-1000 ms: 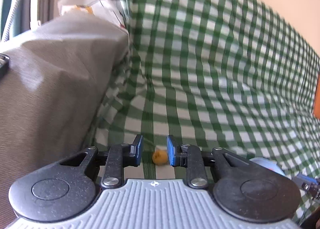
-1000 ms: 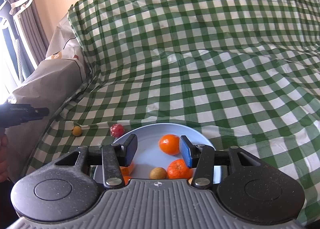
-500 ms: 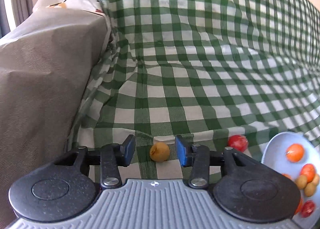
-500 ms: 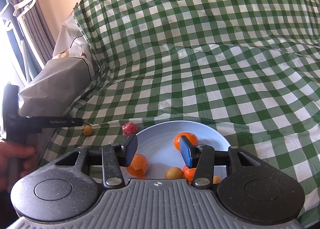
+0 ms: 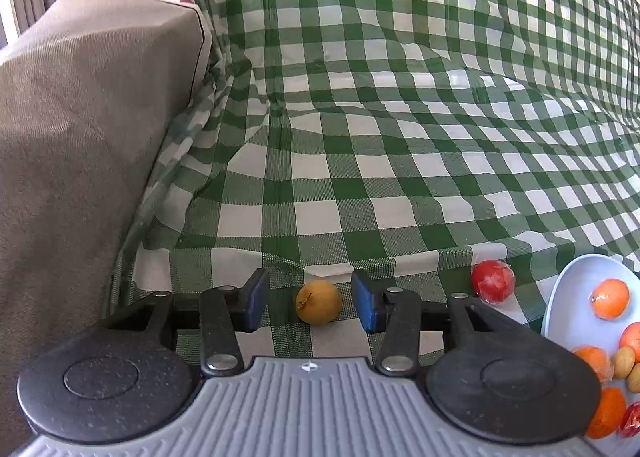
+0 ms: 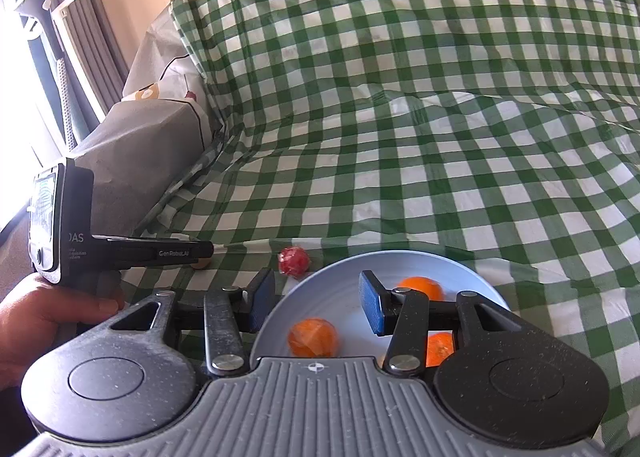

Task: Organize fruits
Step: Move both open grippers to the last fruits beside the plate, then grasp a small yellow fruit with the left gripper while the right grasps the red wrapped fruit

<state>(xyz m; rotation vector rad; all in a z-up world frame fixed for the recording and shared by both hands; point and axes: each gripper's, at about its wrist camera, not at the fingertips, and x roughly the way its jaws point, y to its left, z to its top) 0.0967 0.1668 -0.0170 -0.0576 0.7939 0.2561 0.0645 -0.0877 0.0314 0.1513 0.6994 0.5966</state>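
Where cloth meets cushion, left claw (image 5: 308, 300) spread around yellow fruit (image 5: 319, 301), apparently untouching, right claw (image 6: 316, 302) spread over plate (image 6: 352, 269)

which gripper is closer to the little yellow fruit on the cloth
Left. The left gripper has the yellow fruit between its open fingers; the right gripper hovers over the plate.

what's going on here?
A person is collecting fruit into a pale blue plate on a checked cloth. The left claw is open around a small yellow fruit, not yet gripping it. A red fruit lies loose beside the plate. The right claw hovers open over the plate.
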